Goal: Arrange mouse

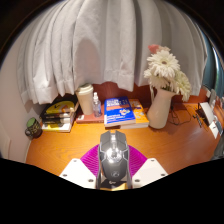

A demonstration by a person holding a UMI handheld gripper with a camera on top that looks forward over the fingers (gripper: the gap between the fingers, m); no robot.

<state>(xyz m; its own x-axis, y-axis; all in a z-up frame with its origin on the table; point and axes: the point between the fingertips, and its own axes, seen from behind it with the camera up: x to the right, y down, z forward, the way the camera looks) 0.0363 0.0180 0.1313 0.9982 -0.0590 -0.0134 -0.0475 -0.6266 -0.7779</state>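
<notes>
The mouse point(114, 157) sits between the two fingers of the gripper point(114, 172), lifted in front of the camera, its grey back with a dark centre strip pointing away from the lens toward the vase point(160, 106). The purple pads point(92, 160) flank it on either side and appear to press against its flanks — no gap shows between pad and shell, so the fingers are closed on the mouse.

Everything else lies on the orange-brown desk point(70, 148), well beyond the mouse. The white vase stands to the right beyond the fingers, holding pale daisy-like flowers point(165, 68) with a pink bloom at the top. Just left of the vase, touching or nearly touching its base, a blue book point(124, 111) lies flat with its cover up. Farther left of the vase, past the book, a small white jar-like thing point(87, 99) stands upright — what it is I cannot tell. Beyond that again, far left of the vase, a stack of books point(59, 113) lies with a yellowish round thing on top, and a small dark green object point(34, 128) stands beside the stack. To the right of the vase, at the desk's edge, a white device point(208, 117) with cables rests. Behind the vase hang white curtains point(90, 45), reaching down to the desk's back edge.
</notes>
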